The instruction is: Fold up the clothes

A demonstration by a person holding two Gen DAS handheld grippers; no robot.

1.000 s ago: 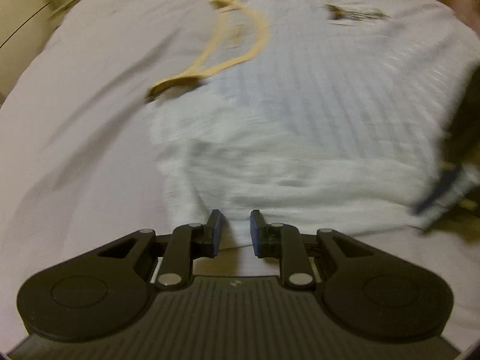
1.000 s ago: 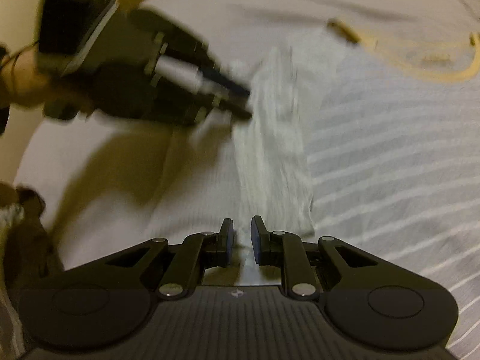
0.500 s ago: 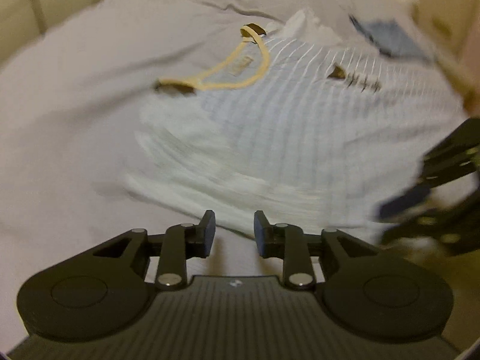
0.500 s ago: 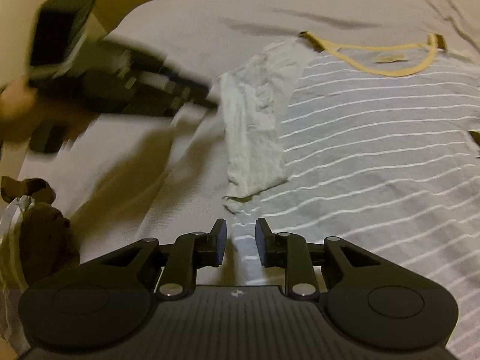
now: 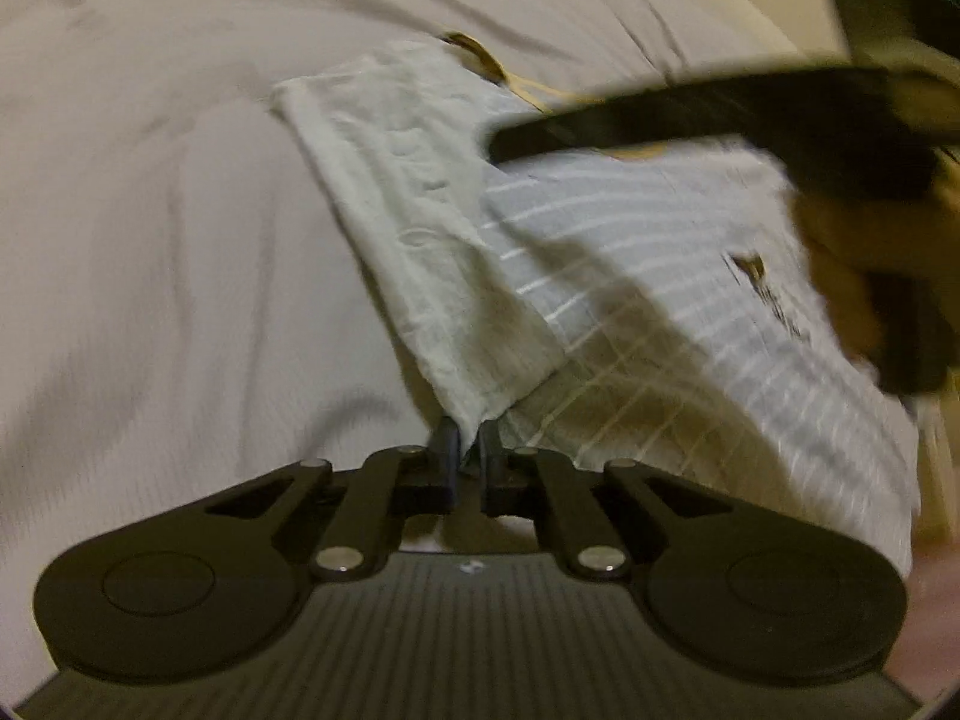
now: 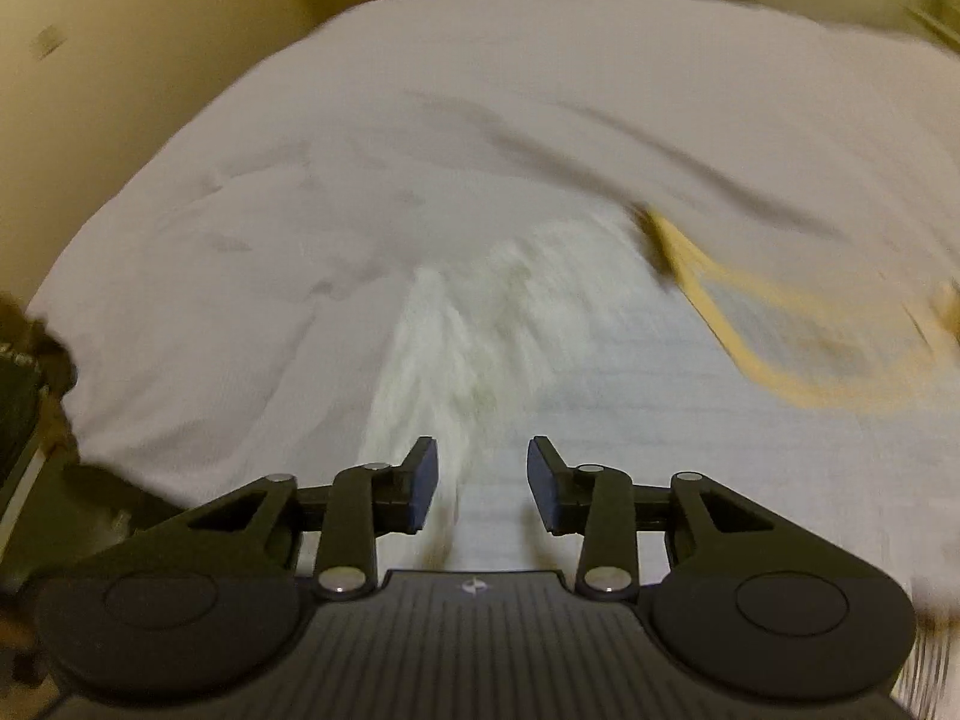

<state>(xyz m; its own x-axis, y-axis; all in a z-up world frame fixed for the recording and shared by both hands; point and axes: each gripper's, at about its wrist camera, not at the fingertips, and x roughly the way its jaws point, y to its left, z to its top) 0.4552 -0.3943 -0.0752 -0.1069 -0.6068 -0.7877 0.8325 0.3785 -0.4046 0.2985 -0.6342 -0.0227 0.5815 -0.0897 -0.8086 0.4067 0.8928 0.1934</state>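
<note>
My left gripper point(image 5: 470, 450) has its jaws pinched shut on the shirt point(image 5: 630, 252), right at the bottom corner of the folded-over strip point(image 5: 420, 222), pale inside-out fabric. From that pinch the strip runs straight away from my jaws toward the collar point(image 5: 480, 63), long axis in line with the gripper. The striped body of the shirt lies to the right of the strip. The held corner looks lifted a bit off the bed point(image 5: 150, 210).

My right gripper point(image 6: 482, 471) has its jaws opening, about halfway apart, nothing pressed between the pads. Blurred shirt fabric point(image 6: 480, 348) lies under and just ahead of them; I can't tell if they touch it. The yellow collar trim point(image 6: 780, 348) sits ahead and to the right in that view. In the left view the right gripper point(image 5: 690, 114) crosses above the shirt's upper part near the collar, blurred.

The shirt lies spread on the bed, collar toward the far edge, hem toward me, one side already folded in.

My read: the left hand owns the hem corner and the right is the nearer one to the collar end. Next I'd want the right jaws on the same folded edge near the shoulder, so both ends of that long edge are held before carrying it across. Risk: single-corner pull drags the fold crooked.
</note>
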